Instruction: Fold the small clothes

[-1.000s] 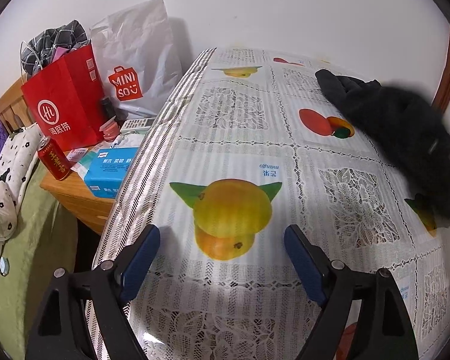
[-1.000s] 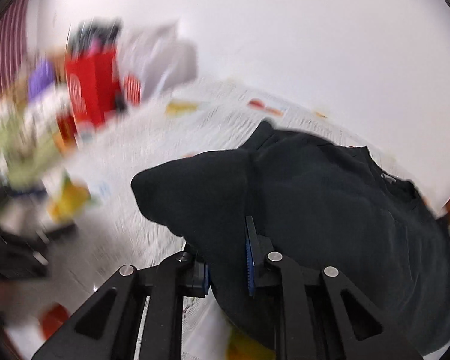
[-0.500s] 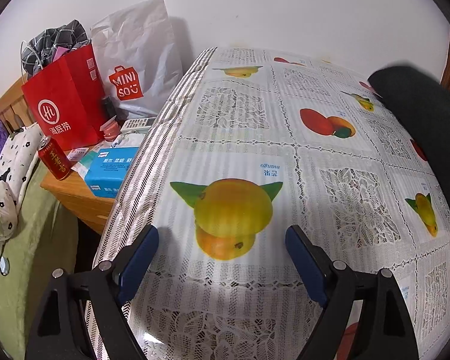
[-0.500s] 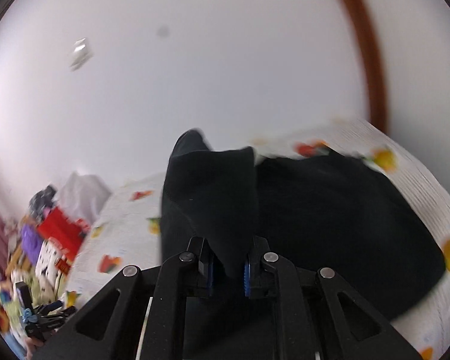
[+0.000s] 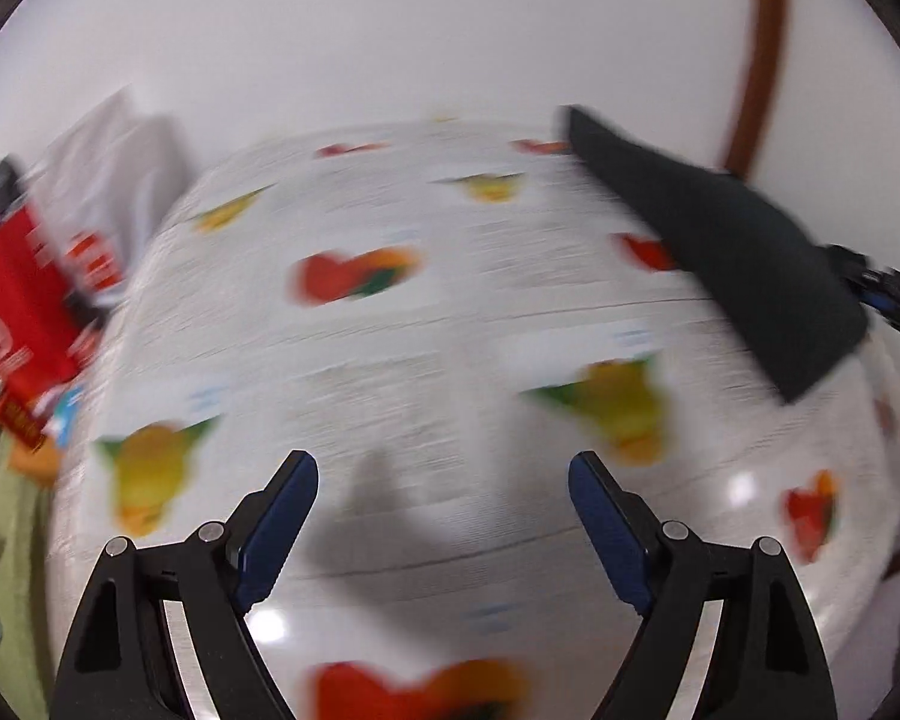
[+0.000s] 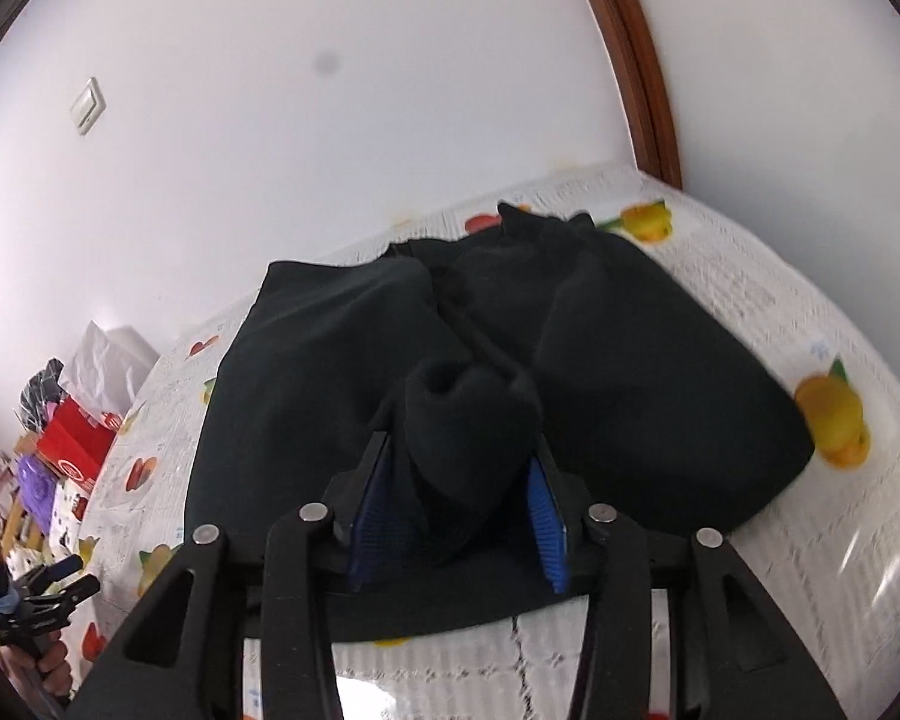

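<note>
Your table (image 6: pixel 768 324) wears a fruit-print cloth against a white wall. The black garment (image 6: pixel 630 360) lies spread on it, toward the wall. Your right tongs (image 6: pixel 459 483) are opening, a bunched cuff between the pads but no longer squeezed. Let it drop flat before pulling back. Your left tongs (image 5: pixel 444 510) gape wide, empty, over bare cloth; bring them to the garment's near edge and smooth.
</note>
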{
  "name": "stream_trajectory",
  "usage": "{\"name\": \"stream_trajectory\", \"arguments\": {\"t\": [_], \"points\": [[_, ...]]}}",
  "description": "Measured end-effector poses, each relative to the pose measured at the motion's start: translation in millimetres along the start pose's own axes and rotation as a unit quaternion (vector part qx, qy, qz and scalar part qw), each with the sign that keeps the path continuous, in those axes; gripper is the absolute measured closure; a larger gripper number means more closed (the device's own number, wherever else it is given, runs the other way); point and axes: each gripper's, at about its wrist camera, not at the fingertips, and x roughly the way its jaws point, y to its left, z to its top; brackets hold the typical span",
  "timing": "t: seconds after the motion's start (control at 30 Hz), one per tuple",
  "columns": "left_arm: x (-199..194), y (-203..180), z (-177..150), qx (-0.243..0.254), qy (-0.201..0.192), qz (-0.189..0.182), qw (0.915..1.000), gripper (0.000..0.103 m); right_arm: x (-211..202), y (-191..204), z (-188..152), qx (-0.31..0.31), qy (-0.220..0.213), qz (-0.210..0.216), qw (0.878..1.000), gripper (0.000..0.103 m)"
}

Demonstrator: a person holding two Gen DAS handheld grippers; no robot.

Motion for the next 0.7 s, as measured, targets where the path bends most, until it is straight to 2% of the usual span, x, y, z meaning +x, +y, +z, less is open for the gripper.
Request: {"name": "stream_trajectory", "arguments": {"t": [0.1, 0.17, 0.2, 0.33, 0.43, 0.53, 0.63, 0.7], "points": [[0, -37, 7, 0.014, -0.004, -0.042, 0.9990, 0.019, 9, 2, 9, -0.015, 0.008, -0.003, 1.000, 0.059], [2, -61, 11, 0.025, -0.005, -0.067, 0.9974, 0.019, 17, 1, 9, -0.026, 0.021, -0.020, 0.999, 0.070], [3, -73, 12, 0.032, -0.007, -0.078, 0.9964, 0.019, 21, -1, 8, -0.032, 0.025, -0.020, 0.999, 0.080], [12, -115, 16, 0.058, -0.003, -0.115, 0.9917, 0.020, 28, -6, 1, -0.035, 0.029, -0.018, 0.999, 0.081], [26, -141, 19, 0.078, 0.010, -0.121, 0.9895, 0.023, 34, -7, -2, -0.037, 0.032, -0.011, 0.999, 0.081], [37, -159, 21, 0.087, 0.015, -0.124, 0.9884, 0.032, 39, -12, -4, -0.028, 0.031, 0.001, 0.999, 0.081], [50, -169, 26, 0.084, 0.022, -0.121, 0.9888, 0.045, 39, -10, -6, -0.031, 0.029, -0.003, 0.999, 0.081], [58, -172, 28, 0.075, 0.029, -0.124, 0.9891, 0.062, 41, -6, -6, -0.042, 0.029, -0.014, 0.999, 0.081]]}}
